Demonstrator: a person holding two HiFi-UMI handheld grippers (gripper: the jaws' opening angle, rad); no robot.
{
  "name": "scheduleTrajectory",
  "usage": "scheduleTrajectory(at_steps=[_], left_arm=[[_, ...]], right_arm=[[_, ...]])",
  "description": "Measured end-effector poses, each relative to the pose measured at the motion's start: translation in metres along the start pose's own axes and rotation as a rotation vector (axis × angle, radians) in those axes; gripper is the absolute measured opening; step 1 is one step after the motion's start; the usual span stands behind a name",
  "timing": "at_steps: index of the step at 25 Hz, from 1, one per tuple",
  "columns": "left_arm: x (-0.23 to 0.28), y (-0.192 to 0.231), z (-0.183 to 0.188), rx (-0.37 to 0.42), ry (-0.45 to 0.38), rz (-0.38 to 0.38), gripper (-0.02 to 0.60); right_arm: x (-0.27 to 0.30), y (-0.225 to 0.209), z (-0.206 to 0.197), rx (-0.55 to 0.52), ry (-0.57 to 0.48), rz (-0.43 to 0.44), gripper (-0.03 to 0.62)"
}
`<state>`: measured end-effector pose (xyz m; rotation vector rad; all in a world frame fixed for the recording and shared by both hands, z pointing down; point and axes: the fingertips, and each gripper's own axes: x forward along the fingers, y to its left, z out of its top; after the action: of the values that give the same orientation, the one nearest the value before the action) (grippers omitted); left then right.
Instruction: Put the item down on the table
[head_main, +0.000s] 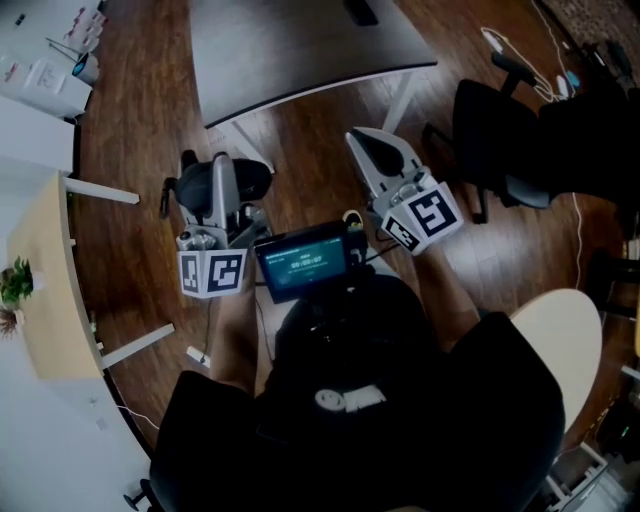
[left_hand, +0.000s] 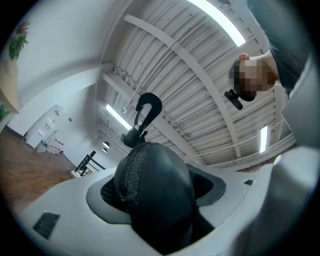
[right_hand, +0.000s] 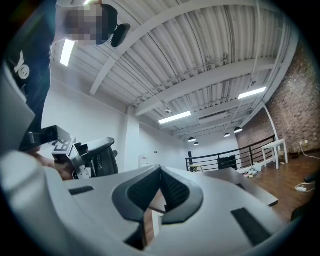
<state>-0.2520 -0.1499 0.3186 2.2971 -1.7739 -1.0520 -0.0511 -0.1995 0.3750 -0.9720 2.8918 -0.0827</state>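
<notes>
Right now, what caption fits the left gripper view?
Left gripper shut on a black zippered pouch, aimed up at the ceiling.

Open-plan office, loft type. Wood-plank floor (head_main: 130, 130) throughout. Dark-topped table (head_main: 300, 50) on white legs, pale wooden desk (head_main: 40, 290) with a small potted plant (head_main: 15, 280), round cream tabletop (head_main: 565, 330). Black swivel office chairs (head_main: 500, 140) alongside, white cable (head_main: 578, 230) trailing over the floor. Overhead: white ribbed ceiling (right_hand: 200, 60) on exposed beams, strip lights (right_hand: 175, 117), pendant lamps (right_hand: 227, 134). Exposed brick wall (right_hand: 295, 85) to one side, white walls elsewhere. Black metal railing (right_hand: 230, 159) along the far side.
</notes>
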Motion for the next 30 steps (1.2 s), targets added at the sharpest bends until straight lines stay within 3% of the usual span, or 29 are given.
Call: scheduleTrajectory(at_steps=[6, 17, 25, 30], left_arm=[[0.076, 0.023, -0.027, 0.014, 0.009, 0.008, 0.33], [0.16, 0.036, -0.064, 0.052, 0.009, 0.009, 0.33], [0.196, 0.036, -0.1, 0.097, 0.068, -0.002, 0.33], [0.218, 0.059, -0.122, 0.092, 0.104, 0.011, 0.33]], right_arm=[[0.052, -0.064, 0.006, 0.009, 0.015, 0.031, 0.002], [0.096, -0.143, 0.013, 0.015, -0.011, 0.079, 0.002], [0.118, -0.178, 0.012, 0.045, -0.024, 0.125, 0.002], [0.137, -0.191, -0.001, 0.025, 0.033, 0.146, 0.002]])
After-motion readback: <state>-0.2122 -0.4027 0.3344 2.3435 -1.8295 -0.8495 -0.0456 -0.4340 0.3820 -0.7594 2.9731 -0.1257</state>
